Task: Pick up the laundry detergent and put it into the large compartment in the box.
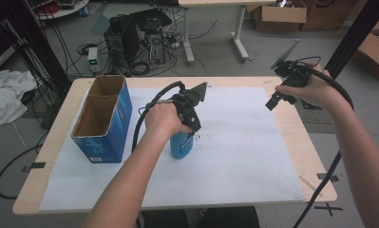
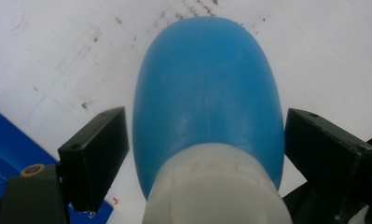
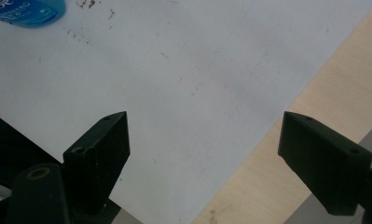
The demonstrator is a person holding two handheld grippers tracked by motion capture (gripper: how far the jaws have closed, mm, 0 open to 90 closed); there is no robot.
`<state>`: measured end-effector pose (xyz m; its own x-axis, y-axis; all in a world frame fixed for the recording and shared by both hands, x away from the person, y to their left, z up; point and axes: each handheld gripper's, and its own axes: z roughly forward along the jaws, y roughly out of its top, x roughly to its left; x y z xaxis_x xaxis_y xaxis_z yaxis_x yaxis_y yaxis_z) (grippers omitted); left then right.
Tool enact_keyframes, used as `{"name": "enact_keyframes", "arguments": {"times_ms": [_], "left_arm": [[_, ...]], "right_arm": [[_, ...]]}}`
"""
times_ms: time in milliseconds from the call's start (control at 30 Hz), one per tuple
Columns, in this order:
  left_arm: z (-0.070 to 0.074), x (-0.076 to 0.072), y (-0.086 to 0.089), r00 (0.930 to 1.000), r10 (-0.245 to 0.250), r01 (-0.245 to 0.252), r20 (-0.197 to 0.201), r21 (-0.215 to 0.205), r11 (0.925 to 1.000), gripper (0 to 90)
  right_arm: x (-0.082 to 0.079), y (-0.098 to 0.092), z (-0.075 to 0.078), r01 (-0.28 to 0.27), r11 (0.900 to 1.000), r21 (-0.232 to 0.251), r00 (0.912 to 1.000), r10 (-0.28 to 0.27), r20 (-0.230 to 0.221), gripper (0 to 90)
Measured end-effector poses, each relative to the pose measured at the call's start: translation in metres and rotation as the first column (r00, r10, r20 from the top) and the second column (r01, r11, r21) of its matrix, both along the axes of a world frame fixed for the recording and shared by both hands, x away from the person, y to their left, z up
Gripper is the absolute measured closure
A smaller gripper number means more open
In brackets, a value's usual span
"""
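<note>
Blue plastic sits between our left gripper jaws: the bottle stands upright on the white sheet near the table's middle, just right of the open blue box. From the left gripper view the pads flank the bottle's shoulder below its white cap, the right one about touching, the left a sliver off, so we judge the grip not yet made. We should close evenly on the shoulder, keep the gripper square over the cap, and lift straight up so the rounded body cannot slip. Our right gripper hangs wide open and empty over the sheet's far right edge.
</note>
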<state>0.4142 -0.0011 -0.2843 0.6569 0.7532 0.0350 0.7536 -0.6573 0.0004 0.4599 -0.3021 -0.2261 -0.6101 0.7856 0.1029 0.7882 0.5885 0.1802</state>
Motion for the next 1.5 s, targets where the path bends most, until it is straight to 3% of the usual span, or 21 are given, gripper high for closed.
{"name": "enact_keyframes", "arguments": {"times_ms": [533,1033,1500], "left_arm": [[-0.001,0.0011,-0.0003,0.9999,0.011,-0.011,-0.006,-0.008,0.9999,23.5],[-0.0001,0.0016,0.0015,0.9996,0.026,-0.026,-0.005,-0.019,0.9995,37.1],[0.0005,0.0011,0.0013,0.9997,0.023,-0.023,0.004,-0.018,0.9996,38.0]], "right_arm": [[0.0008,0.0005,-0.0015,-0.001,1.0,-0.002,1.0,0.001,-0.005,16.8],[0.0007,-0.0002,-0.0028,-0.008,1.0,0.002,1.0,0.008,-0.004,16.8],[-0.0003,0.0007,-0.0029,-0.007,1.0,0.006,1.0,0.007,-0.004,16.8]]}}
